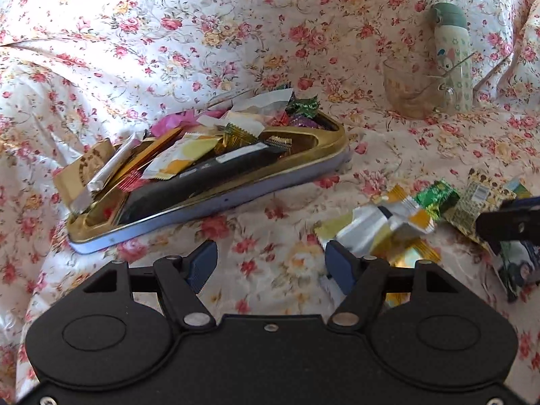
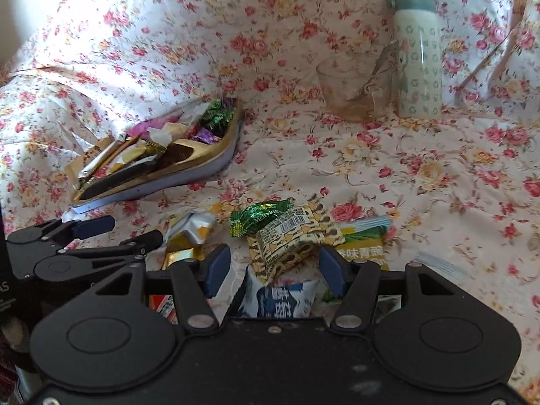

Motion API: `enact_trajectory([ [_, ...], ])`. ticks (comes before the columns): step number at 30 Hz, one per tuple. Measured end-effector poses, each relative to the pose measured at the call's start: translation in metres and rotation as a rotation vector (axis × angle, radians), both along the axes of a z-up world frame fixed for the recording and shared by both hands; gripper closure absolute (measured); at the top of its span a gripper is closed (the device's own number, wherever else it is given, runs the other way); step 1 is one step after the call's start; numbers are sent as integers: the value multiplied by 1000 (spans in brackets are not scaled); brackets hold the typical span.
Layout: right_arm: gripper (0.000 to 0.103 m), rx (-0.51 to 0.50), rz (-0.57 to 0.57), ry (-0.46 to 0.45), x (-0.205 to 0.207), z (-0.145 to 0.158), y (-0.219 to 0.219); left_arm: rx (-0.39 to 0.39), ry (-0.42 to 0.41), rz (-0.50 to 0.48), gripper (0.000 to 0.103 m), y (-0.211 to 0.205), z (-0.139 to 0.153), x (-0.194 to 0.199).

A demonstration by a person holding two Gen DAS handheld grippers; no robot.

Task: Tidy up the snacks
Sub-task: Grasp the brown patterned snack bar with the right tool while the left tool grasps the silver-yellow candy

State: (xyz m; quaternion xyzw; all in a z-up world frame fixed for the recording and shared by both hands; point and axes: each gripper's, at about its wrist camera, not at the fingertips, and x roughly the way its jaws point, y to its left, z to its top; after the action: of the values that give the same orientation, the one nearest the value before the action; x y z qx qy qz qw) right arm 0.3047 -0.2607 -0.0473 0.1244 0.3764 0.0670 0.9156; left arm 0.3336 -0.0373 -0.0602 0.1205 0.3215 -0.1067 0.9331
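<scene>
Both hand-held grippers have their jaws spread with nothing between the pads. Right hand-held gripper [image 2: 273, 270] hovers low over the loose snack pile [image 2: 290, 236], its fingers either side of a yellow patterned packet [image 2: 287, 246] without touching it; a blue-and-white packet [image 2: 280, 300] lies just under it. Left hand-held gripper [image 1: 270, 263] hangs over bare floral cloth [image 1: 236, 33], its right pad close to a silver-and-yellow wrapper [image 1: 381, 222] at the pile's edge. A green foil sweet [image 2: 256, 217] sits against the patterned packet. Further left, a gold-lined tin tray [image 1: 324, 135] rests on the cloth, heaped with wrapped snacks. Behind, well apart, a glass mug [image 1: 408, 91] stands just beside an upright green-capped bottle [image 1: 455, 60].
</scene>
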Motion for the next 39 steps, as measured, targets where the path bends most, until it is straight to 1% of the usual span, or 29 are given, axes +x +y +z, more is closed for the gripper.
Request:
enact_trajectory([
  [3,41,5,-8,6,8,-7,2,-30,-2,6,30,-1,-2,6],
  [5,41,-7,-5,-2,10,-8,4,-57,7,13,31,0,-5,8],
  [9,41,-27,13,-16,18,-10,7,-86,-5,6,31,3,-6,5],
  [13,41,-46,15,-33,28,-13,7,-136,19,-3,31,10,-6,8],
  [17,46,-79,2,-55,36,-16,2,-170,28,-7,31,14,-6,8],
  [23,54,-188,-2,-117,34,-24,1,-156,0,-18,31,12,-6,3],
  [26,53,-233,13,-133,31,-25,6,-140,-26,-28,31,9,-6,-1],
  [30,53,-205,12,-130,32,-25,1,-113,-56,-58,31,5,-5,-6],
  [34,53,-178,11,-128,32,-26,-1,-90,-52,-79,31,1,-4,-4],
  [36,53,-184,11,-127,32,-26,0,-78,-51,-86,31,-1,-3,-4],
  [39,52,-202,13,-124,32,-27,3,-40,-57,-113,31,-6,-1,-6],
])
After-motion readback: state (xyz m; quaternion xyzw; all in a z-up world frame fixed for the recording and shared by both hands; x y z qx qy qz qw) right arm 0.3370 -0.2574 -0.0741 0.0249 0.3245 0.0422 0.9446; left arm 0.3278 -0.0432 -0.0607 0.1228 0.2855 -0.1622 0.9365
